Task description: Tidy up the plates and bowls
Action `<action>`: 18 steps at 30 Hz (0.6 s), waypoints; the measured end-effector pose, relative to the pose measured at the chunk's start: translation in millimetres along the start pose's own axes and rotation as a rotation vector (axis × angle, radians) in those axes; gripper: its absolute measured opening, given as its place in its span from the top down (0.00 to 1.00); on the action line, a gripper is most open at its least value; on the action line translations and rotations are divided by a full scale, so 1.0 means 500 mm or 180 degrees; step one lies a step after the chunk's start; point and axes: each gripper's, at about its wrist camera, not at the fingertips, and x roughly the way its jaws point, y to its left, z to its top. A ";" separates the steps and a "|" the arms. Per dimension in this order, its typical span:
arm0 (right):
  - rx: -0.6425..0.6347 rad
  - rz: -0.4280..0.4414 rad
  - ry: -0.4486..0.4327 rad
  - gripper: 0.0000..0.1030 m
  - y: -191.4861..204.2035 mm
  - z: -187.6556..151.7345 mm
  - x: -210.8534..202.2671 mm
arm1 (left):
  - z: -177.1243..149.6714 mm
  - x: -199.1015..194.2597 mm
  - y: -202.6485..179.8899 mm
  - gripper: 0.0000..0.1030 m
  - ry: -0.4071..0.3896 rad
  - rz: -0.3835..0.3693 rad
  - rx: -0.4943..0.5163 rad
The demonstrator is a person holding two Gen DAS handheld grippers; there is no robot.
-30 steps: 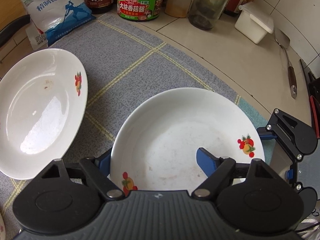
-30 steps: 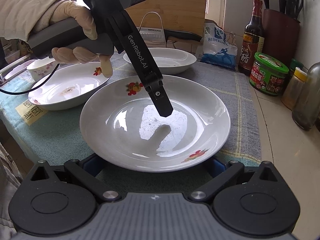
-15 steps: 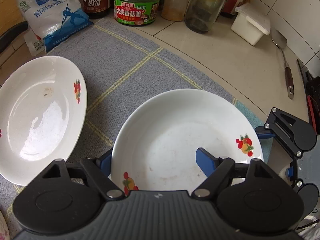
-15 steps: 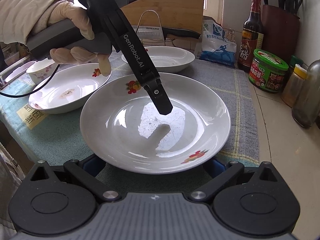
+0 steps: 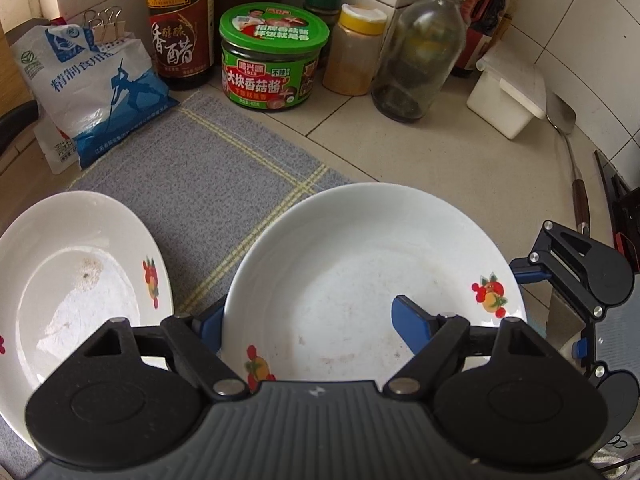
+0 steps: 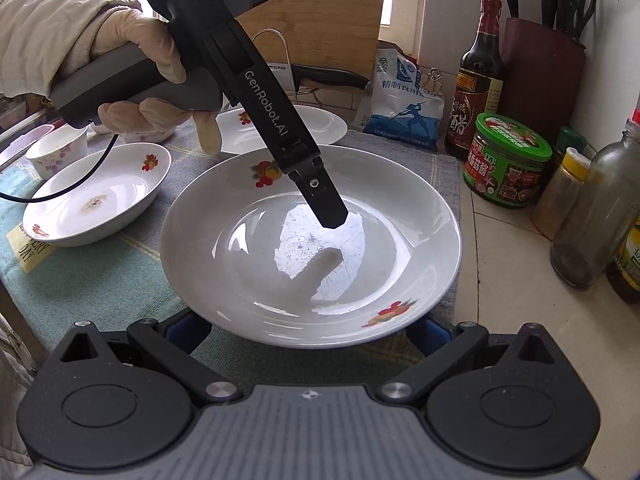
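A white plate with fruit prints (image 5: pixel 360 264) (image 6: pixel 312 240) is lifted off the grey mat. My left gripper (image 5: pixel 308 320) straddles its near rim, one blue finger (image 5: pixel 412 322) inside the plate and the other under it, so it holds the plate. My right gripper (image 6: pixel 308 332) is open wide under the plate's opposite rim, its blue fingers (image 6: pixel 184 330) below the plate. A second plate (image 5: pixel 76 296) (image 6: pixel 96 192) lies to the left. A third plate (image 6: pixel 320 124) lies further back.
Along the wall stand a salt bag (image 5: pixel 92 92), vinegar bottle (image 5: pixel 180 24), green-lidded jar (image 5: pixel 272 60), spice shaker (image 5: pixel 354 52), glass bottle (image 5: pixel 420 52) and white box (image 5: pixel 506 96). A spatula (image 5: pixel 568 148) lies at the right. Small bowls (image 6: pixel 60 148) sit at far left.
The plate has risen and moved toward the jars at the wall with my left gripper. The right gripper stays under its far rim.
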 end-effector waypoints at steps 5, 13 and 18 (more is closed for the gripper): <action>0.0012 -0.0035 0.0006 0.00 -0.032 0.008 0.013 | 0.033 0.024 0.006 0.20 -0.0059 0.0002 0.0020; 0.0053 -0.0073 0.0040 0.00 -0.078 0.012 0.044 | 0.070 0.059 0.015 0.20 -0.0088 -0.0006 -0.0012; 0.0083 -0.0119 0.0060 0.00 -0.087 0.009 0.052 | 0.077 0.077 0.014 0.20 -0.0083 0.0032 0.0010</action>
